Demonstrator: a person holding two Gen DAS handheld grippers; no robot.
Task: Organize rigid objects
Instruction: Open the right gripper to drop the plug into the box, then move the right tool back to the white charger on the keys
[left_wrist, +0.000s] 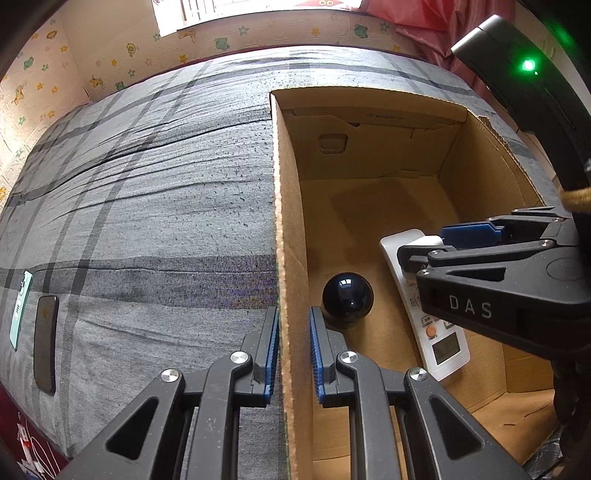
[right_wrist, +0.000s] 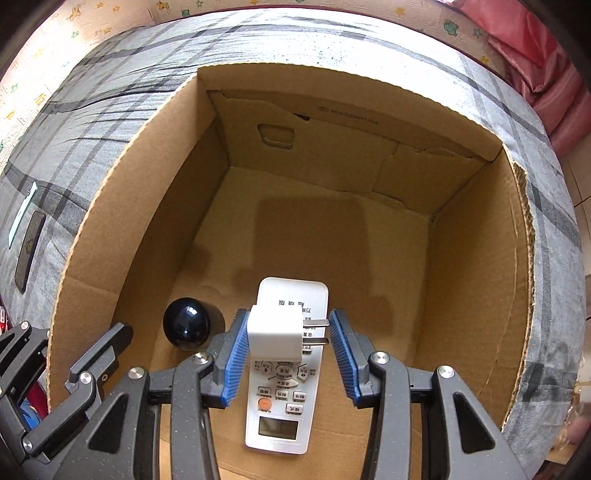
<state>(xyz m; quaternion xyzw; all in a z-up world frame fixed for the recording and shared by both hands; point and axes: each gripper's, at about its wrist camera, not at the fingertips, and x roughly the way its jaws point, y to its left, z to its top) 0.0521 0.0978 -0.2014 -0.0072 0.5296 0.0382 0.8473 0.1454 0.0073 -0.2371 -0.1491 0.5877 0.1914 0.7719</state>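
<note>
Inside the cardboard box, the right gripper clamps a white plug adapter above the remote control, while the left gripper pinches the box's wall.

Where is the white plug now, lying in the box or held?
Held: the right gripper clamps the plug by body and prongs, above the remote inside the box.

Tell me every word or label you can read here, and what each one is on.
"DAS": white letters on the black body of the right gripper.
Remote control: printed characters on the buttons and body, too small to read.
Cardboard box: a small printed line on the far wall, too blurred to read.
Nothing else is legible.
</note>
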